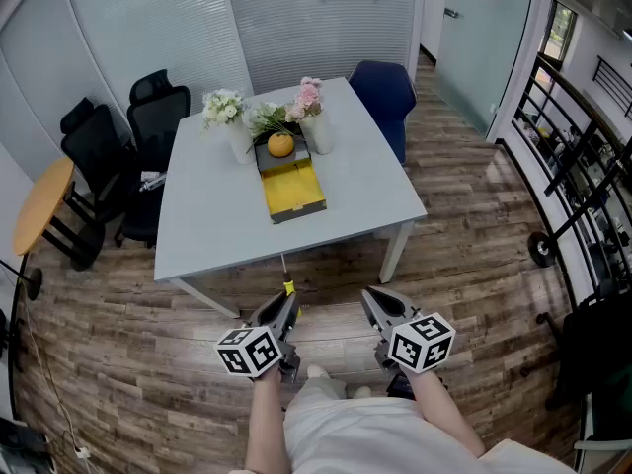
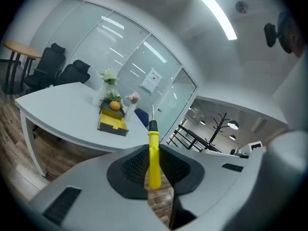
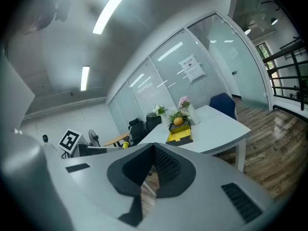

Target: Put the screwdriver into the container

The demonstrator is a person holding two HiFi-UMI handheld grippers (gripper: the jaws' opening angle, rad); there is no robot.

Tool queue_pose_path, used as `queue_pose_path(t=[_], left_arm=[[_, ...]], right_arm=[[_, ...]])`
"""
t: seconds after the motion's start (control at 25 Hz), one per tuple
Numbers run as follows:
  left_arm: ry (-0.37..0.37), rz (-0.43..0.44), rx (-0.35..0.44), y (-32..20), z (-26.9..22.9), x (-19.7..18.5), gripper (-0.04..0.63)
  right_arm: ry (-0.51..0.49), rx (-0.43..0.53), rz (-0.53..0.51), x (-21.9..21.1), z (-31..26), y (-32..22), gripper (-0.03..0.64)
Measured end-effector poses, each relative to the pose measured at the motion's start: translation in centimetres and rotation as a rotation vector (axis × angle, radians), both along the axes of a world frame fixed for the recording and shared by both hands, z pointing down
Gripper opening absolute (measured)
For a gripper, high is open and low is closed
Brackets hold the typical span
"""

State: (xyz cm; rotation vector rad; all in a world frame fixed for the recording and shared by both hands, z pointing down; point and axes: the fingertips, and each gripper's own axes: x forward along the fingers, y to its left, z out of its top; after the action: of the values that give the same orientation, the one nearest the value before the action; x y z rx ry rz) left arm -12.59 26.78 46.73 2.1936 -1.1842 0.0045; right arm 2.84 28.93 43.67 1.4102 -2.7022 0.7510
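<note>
The left hand-held gripper (image 1: 283, 311) is clamped on the screwdriver (image 2: 154, 154). Its two pads press the yellow handle from either side, and the black collar and thin metal shaft stick out past the jaw tips. The screwdriver's long axis runs straight along the jaws, tip forward and away from the person.

The container (image 1: 292, 192) is an open yellow box with dark sides. It sits on the grey desk (image 1: 212, 227), well apart from both grippers and almost dead ahead of the left one. Its long side runs away from the person, roughly in line with the screwdriver shaft. An orange (image 1: 280, 145) lies just beyond the box's far end, with flower vases (image 1: 318, 126) on either side there.

The right hand-held gripper (image 1: 374, 305) has its jaws together with nothing between them. It sits off to the right of the line to the box, so the left one is better placed as well as being the one that is loaded.

Both grippers are held low in front of the person's body, side by side over the wooden floor (image 1: 474, 225) and short of the desk's near edge. The left gripper view takes in a lot of ceiling, so that gripper seems tilted upward, with the tip aimed above the desktop. I judge the coming move to be a long carry forward over the near edge, then a dip of the tip into the open box, stopping short of the orange.
</note>
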Motion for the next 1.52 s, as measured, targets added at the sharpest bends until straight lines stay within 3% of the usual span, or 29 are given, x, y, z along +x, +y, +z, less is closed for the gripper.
queue_pose_path(t=[0.88, 1.2, 1.52], left_arm=[[0.022, -0.014, -0.054, 1.5, 1.4, 2.1, 0.064], [0.02, -0.017, -0.078, -4.9, 3.2, 3.5, 0.064], [0.035, -0.05, -0.087, -17.2, 3.6, 4.7, 0.064]], right_arm=[[0.023, -0.029, 0.064, 4.6, 1.5, 1.4, 0.015], [0.04, -0.101, 0.115, 7.6, 4.5, -4.4, 0.015], [0.065, -0.116, 0.105, 9.7, 5.1, -16.6, 0.015]])
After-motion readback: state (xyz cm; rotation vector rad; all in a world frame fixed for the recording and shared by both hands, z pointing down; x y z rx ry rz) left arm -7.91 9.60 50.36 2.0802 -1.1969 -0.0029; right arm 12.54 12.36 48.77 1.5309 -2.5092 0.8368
